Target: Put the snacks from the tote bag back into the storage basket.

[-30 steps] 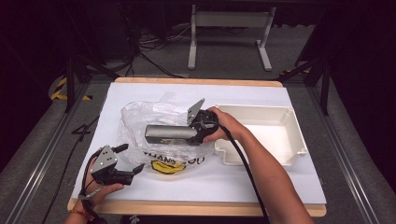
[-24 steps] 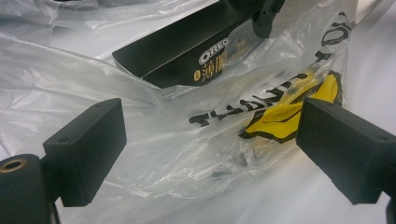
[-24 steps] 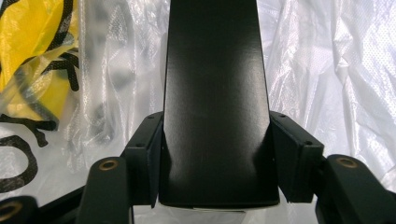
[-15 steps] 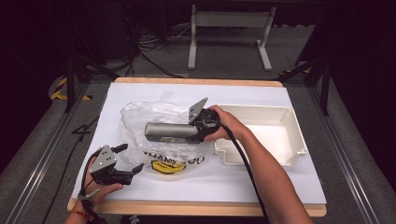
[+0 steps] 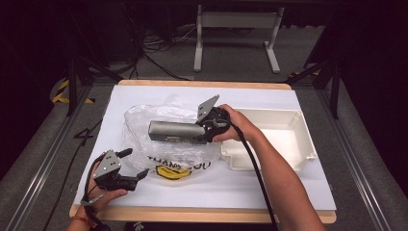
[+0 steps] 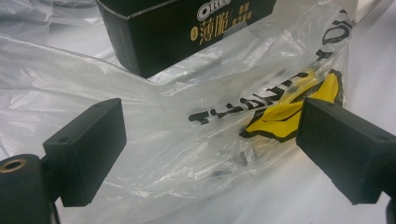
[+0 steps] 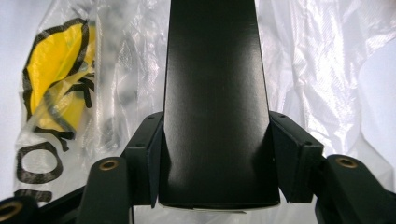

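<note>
A long dark box [image 5: 175, 131] is pinched at one end by the right gripper [image 5: 211, 126], its long axis running straight ahead of the jaws, above a clear plastic bag [image 5: 144, 120]. The left gripper [image 5: 132, 166], spread wide, is held just before the bag's near edge.

Right gripper [image 7: 215, 154] jaws clamp long black cardboard box [image 7: 214, 93] on both sides; crinkled clear plastic bag [image 7: 317, 60] with yellow-black print lies beneath, on white surface [image 7: 9, 56].

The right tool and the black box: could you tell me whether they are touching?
Touching. In the right gripper view, the right tool has both jaws pressed flat against the sides of the black box.
</note>
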Tool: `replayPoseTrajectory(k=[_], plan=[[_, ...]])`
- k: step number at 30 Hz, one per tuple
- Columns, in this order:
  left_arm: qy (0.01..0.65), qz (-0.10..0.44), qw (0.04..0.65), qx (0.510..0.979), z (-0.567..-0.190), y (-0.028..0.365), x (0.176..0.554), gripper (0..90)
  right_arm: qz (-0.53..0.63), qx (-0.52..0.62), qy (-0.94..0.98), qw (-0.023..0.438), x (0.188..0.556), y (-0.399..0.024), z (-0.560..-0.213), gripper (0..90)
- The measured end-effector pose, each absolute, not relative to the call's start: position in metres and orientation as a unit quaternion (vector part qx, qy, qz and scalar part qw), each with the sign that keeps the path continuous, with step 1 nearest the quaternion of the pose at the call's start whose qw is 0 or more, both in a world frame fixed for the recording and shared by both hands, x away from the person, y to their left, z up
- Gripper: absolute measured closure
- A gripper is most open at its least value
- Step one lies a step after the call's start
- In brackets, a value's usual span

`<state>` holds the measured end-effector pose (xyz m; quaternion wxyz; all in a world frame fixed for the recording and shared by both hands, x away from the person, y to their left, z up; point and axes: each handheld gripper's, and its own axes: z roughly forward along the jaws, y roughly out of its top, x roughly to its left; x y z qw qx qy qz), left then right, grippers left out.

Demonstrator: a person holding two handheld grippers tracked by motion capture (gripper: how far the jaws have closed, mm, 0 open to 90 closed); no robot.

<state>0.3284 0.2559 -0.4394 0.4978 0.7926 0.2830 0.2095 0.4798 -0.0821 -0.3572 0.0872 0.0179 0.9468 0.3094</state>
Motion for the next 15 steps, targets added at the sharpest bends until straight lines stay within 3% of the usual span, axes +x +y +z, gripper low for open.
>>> replayPoseTrajectory(k=[15], plan=[[0.28, 0.208, 0.502, 0.792, -0.439, 0.256, 0.328, 9.3, 0.323, 0.005, 0.94, 0.11, 0.471, -0.091, -0.334, 43.2]])
